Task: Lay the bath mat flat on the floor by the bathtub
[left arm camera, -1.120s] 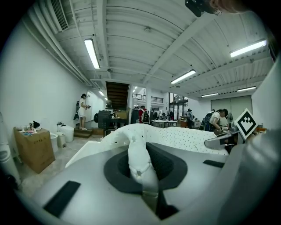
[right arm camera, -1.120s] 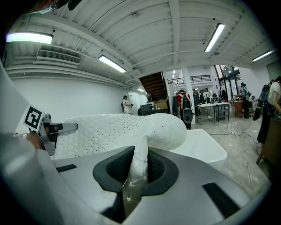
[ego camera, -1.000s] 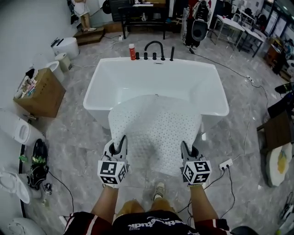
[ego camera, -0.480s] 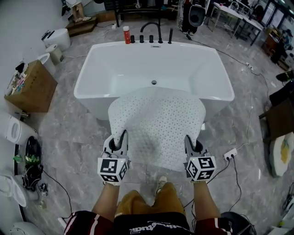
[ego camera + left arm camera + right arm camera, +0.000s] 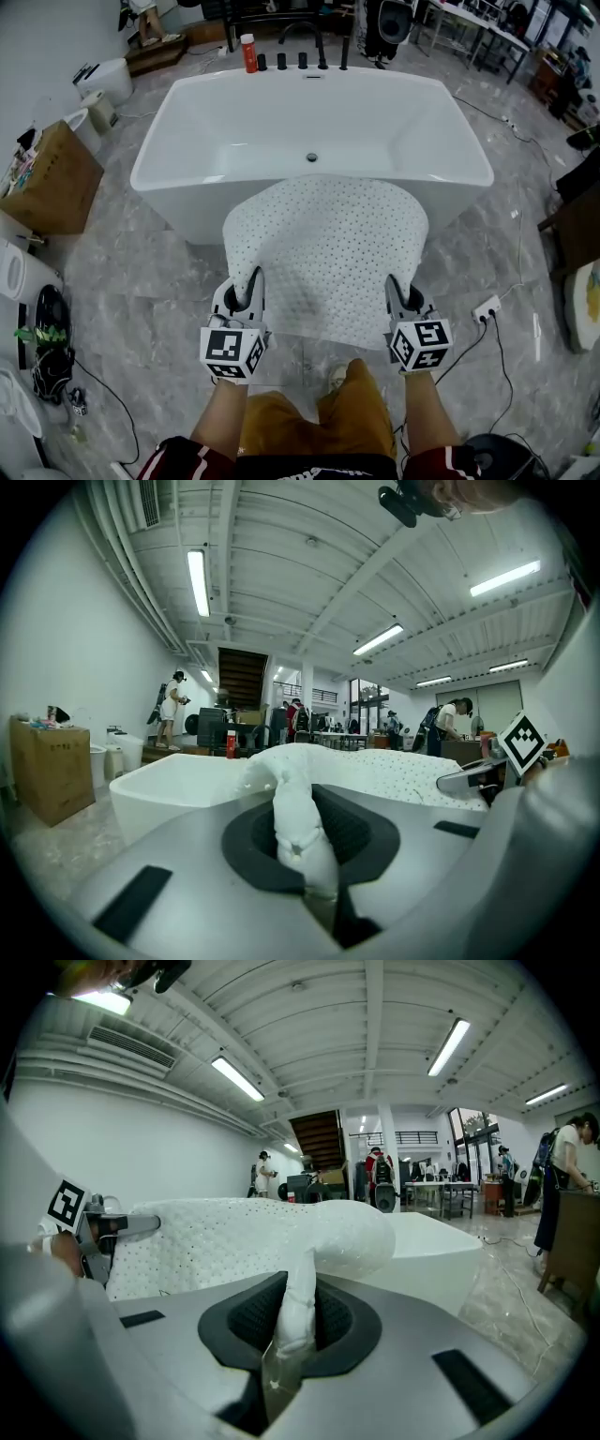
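A white perforated bath mat hangs stretched between my two grippers, its far end draped over the near rim of the white bathtub. My left gripper is shut on the mat's near left corner, and the pinched fold of the mat stands between its jaws. My right gripper is shut on the near right corner, where the mat is squeezed into a thin ridge. The mat's near edge is held up off the grey marble floor.
A red bottle and black taps stand at the tub's far end. A cardboard box sits at the left, a power strip with cables at the right. My shoe is just behind the mat.
The view has moved closer to the tub and both grippers with the mat have shifted slightly toward me. The grip on both corners is unchanged.
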Demonstrator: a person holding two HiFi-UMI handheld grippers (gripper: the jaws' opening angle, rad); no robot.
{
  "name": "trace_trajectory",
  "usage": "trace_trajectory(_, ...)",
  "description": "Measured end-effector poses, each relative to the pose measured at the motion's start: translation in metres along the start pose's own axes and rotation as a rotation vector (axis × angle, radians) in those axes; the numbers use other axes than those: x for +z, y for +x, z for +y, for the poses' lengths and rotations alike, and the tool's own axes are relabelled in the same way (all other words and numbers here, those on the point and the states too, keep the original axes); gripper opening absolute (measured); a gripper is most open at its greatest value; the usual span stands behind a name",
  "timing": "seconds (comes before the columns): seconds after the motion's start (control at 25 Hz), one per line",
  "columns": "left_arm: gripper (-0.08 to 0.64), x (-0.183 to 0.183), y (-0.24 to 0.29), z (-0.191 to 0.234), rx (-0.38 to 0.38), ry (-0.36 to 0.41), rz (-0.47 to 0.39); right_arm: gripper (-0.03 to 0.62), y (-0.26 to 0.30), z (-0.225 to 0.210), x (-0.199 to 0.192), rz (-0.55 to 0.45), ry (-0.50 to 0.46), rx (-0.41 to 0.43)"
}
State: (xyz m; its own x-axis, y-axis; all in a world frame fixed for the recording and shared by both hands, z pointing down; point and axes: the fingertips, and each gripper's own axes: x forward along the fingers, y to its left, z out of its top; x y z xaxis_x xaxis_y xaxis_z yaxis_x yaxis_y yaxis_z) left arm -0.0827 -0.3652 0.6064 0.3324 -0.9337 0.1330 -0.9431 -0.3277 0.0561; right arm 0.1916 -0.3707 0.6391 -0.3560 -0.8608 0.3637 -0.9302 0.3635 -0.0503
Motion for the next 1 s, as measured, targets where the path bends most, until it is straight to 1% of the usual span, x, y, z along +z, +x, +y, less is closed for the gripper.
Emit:
trace_trajectory(0.2,0.035,-0.057,0.008,0.008,0.008,0.006,-0.041,0.061,0.024,-0.001,-0.053,-0.024,-0.012,0.000)
trace_trajectory(0.4,0.035,-0.111,0.012,0.010,-0.003,0.024,-0.077,0.061,0.041,-0.004,-0.097,-0.069,-0.024,0.003)
trace_trajectory(0.6,0.035,-0.151,0.023,0.016,-0.014,0.024,-0.120,0.061,0.057,-0.010,-0.131,-0.114,0.007,0.030)
trace_trajectory(0.76,0.035,-0.179,0.029,0.018,-0.026,-0.011,-0.110,0.061,0.066,-0.013,-0.153,-0.113,-0.012,0.035)
trace_trajectory(0.88,0.035,-0.195,0.036,0.014,-0.041,-0.042,-0.101,0.061,0.070,-0.023,-0.167,-0.108,-0.009,0.033)
trace_trajectory(1.0,0.035,-0.212,0.040,0.013,-0.046,-0.056,-0.083,0.061,0.075,-0.028,-0.185,-0.089,-0.010,0.034)
